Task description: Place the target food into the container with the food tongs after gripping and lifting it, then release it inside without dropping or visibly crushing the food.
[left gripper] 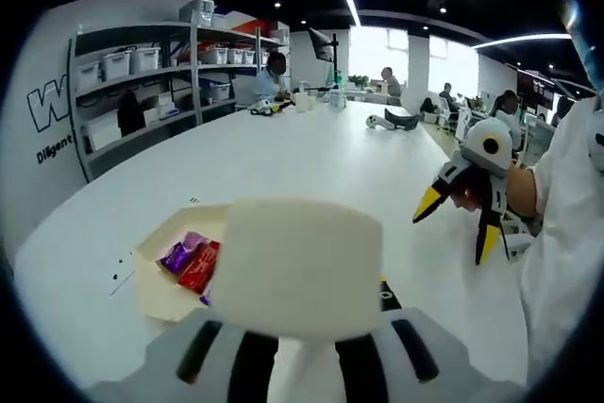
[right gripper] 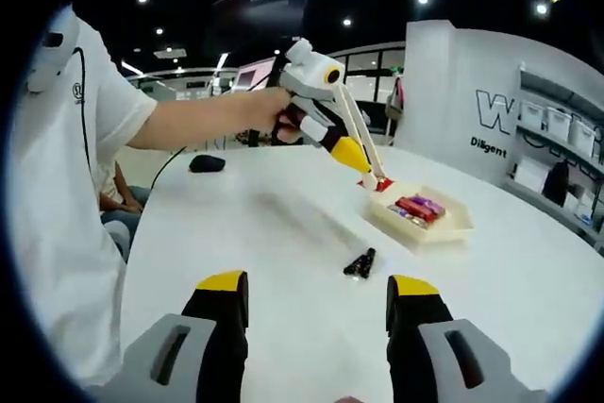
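A: On the white table, right gripper view: the left gripper is held by a hand above the table, yellow-tipped jaws pressed on a pair of pale food tongs. The tong tips pinch a small red food piece right at the near rim of the beige container.

B: Is the piece inside the container?

A: At the rim; cannot tell if it is over the inside or the edge. Two wrapped pieces, one red and one purple, already lie inside the container.

B: Left gripper view?

A: The tongs' wide pale handle sits between the jaws, blocking the tips. Beyond it the container with the purple and red wrappers is visible.

B: Right gripper?

A: The right gripper hangs low over the table, jaws spread wide with nothing between them. In the left gripper view it appears at the right, held in a hand, jaws apart.

B: Other items?

A: A small black object lies on the table between the right gripper and the container. A black mouse-like item rests farther back. Shelving with white bins stands along the wall.
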`<state>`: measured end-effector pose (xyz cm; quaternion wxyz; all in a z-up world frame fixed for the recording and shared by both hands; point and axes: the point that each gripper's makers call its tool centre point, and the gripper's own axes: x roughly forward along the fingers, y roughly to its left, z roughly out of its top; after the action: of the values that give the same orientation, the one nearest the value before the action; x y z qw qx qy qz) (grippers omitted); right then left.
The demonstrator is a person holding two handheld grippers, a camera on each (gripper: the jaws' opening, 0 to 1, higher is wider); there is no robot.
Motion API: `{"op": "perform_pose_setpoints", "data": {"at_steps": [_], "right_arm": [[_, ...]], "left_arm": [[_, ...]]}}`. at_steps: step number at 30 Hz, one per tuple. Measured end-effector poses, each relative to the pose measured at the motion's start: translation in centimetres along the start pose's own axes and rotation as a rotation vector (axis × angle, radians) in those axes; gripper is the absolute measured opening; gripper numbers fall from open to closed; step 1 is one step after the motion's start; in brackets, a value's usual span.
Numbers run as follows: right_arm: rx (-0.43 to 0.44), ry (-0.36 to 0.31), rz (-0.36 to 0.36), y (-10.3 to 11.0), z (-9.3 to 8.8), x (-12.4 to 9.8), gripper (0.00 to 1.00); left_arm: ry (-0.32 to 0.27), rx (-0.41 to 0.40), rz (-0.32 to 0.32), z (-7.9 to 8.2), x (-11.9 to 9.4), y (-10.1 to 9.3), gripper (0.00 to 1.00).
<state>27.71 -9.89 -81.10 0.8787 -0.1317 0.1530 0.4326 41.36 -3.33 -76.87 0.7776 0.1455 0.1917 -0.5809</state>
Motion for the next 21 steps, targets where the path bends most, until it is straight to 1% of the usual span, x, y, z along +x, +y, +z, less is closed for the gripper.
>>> {"op": "perform_pose_setpoints", "data": {"at_steps": [4,7,16,21], "right_arm": [[-0.004,0.004,-0.002,0.0,0.1,-0.3,0.55],[-0.005,0.006,-0.003,-0.1,0.0,-0.4,0.55],[-0.005,0.003,-0.002,-0.2,0.0,-0.6,0.55],[-0.002,0.006,-0.002,-0.3,-0.2,-0.6,0.55]], "left_arm": [[0.007,0.008,0.001,0.5,0.2,0.8,0.18],[0.014,0.007,0.002,0.6,0.5,1.5,0.18],[0.041,-0.012,0.009,-0.1,1.6,3.4,0.18],[0.065,-0.018,0.004,-0.8,2.5,4.1,0.19]]}}
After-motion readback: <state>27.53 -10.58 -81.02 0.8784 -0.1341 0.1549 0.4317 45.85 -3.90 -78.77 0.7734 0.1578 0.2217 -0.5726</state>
